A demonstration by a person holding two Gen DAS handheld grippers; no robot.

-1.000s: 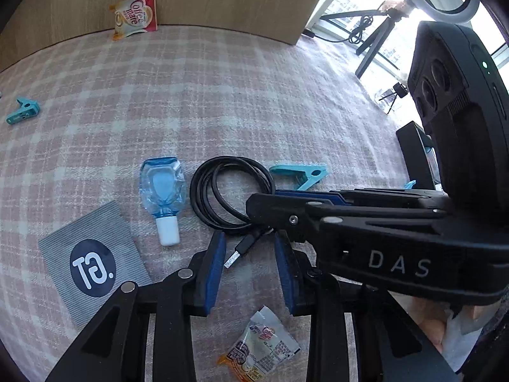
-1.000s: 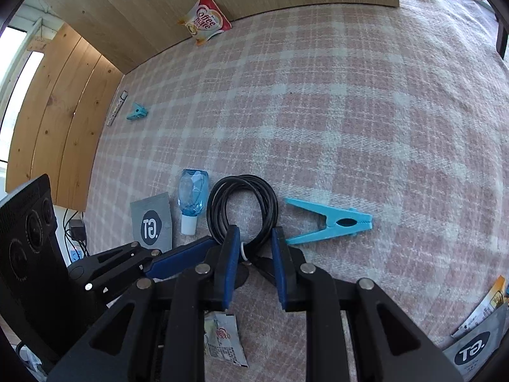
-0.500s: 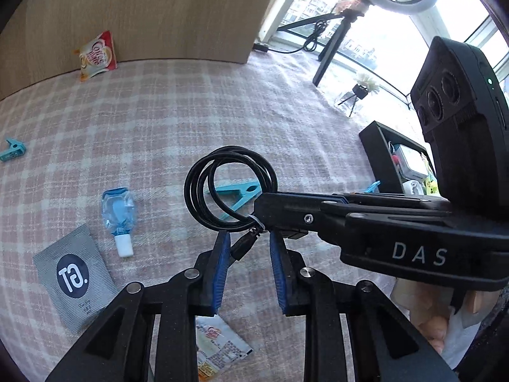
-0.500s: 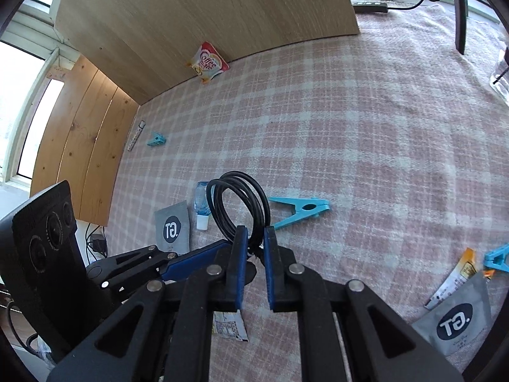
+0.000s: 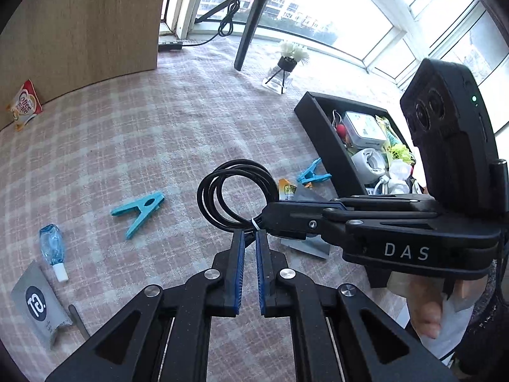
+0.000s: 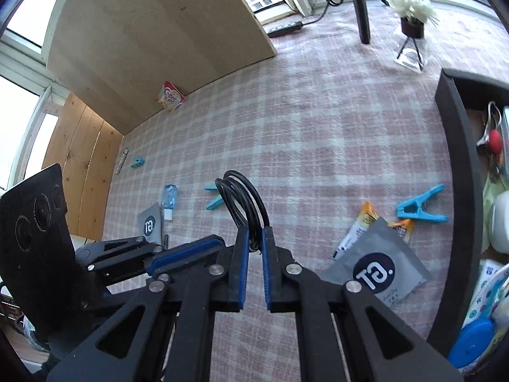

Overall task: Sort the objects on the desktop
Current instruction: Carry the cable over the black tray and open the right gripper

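A coiled black cable (image 5: 237, 195) hangs in the air above the plaid cloth, held from two sides. My left gripper (image 5: 249, 238) is shut on its tied end from below. My right gripper (image 6: 253, 237) is shut on the same coil (image 6: 243, 202) and shows in the left wrist view (image 5: 286, 219) coming in from the right. A black storage box (image 5: 331, 152) with several items inside stands to the right, and its wall shows in the right wrist view (image 6: 461, 172).
On the cloth lie a blue clothespin (image 5: 140, 208), a small blue bottle (image 5: 52, 250), a grey GT sachet (image 5: 38, 305), another clothespin (image 5: 313, 175) by the box, a second grey sachet (image 6: 375, 270) and a Coffee-mate packet (image 5: 24, 105) by the wooden board. A tripod leg (image 5: 249, 28) stands far back.
Both grippers have lifted the coiled cable off the cloth and carried it right, toward the black box. The bottle and clothespin now lie farther left and below.
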